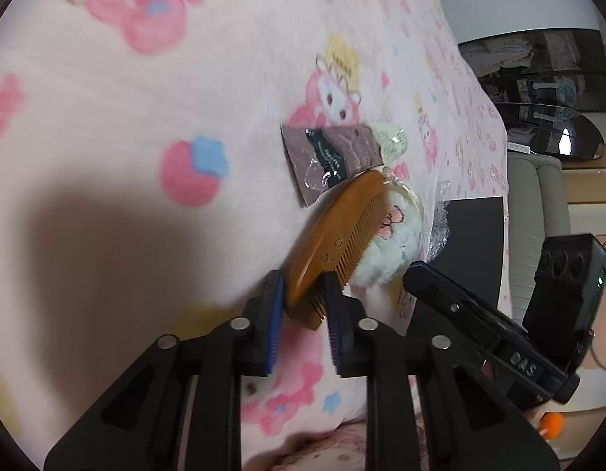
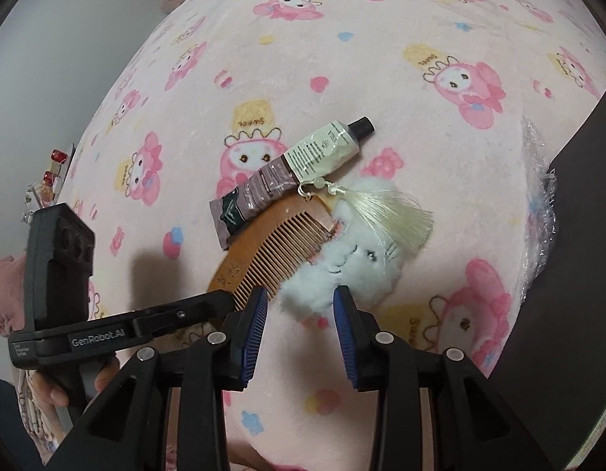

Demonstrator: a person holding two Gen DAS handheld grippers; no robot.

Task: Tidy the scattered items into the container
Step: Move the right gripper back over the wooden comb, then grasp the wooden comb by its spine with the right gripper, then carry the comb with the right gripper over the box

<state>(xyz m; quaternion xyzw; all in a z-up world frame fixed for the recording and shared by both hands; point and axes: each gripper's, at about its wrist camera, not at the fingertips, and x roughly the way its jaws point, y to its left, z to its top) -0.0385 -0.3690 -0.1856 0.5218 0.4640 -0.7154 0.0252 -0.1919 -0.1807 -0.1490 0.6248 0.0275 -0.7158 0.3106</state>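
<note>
A wooden comb (image 1: 334, 235) with a pale tassel (image 2: 393, 212) lies across a fluffy white plush (image 2: 354, 263) on the pink cartoon-print blanket (image 2: 342, 59). My left gripper (image 1: 303, 286) is shut on the comb's near end, with both blue pads against it. A brown and cream tube (image 2: 299, 172) with a black cap rests behind the comb. My right gripper (image 2: 299, 294) is open, and the plush's lower edge sits between its fingertips. In the right wrist view the left gripper (image 2: 220, 300) reaches the comb from the left.
A black container (image 2: 570, 274) stands at the blanket's right edge, with crinkled clear plastic (image 2: 538, 196) beside it. A hand (image 2: 51, 388) holds the left gripper's handle. Past the bed are grey cushions (image 1: 538, 204) and dark glass shelves (image 1: 546, 78).
</note>
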